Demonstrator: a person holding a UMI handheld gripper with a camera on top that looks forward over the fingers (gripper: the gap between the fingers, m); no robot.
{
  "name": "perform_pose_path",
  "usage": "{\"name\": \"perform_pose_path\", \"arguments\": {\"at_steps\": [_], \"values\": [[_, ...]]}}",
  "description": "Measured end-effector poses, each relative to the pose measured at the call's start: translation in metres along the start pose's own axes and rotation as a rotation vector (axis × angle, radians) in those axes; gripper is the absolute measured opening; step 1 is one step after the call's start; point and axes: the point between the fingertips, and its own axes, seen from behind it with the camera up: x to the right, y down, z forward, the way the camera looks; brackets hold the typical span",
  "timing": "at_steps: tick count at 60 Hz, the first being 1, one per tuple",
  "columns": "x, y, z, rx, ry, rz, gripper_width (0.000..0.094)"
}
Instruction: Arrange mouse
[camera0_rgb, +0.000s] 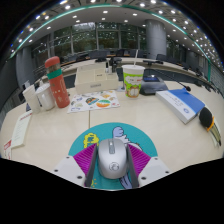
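— Mouse (113, 158) first, grey, sitting between the two fingers of the gripper (112, 166) on a teal round mat (140, 135) near the front edge of the tabletop (170, 135).

— Is it gripped?

— Looks so. Both pink pads (84, 160) sit against its sides with no gap I can make out, so the jaws are closed to the width of the mouse.

— How should the move go?

— My guess: keep it level, slide or lift gently, and set it square on the mat without squeezing harder.

— Anything nearby?

— Red bottle (56, 82) toward the back left, green cup (133, 79) mid-table, blue book (181, 103) near the right edge, all well apart.
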Motion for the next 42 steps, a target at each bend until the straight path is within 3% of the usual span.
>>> {"name": "perform_pose_path", "arguments": {"at_steps": [6,24,42], "values": [[-0.007,-0.004,-0.013,-0.011,-0.009,-0.028,0.0874],[-0.03,-0.015,-0.131,0.04,0.013,-0.083,0.0857],[-0.045,0.025,-0.283,0.088,0.03,-0.099,0.0858]]}}
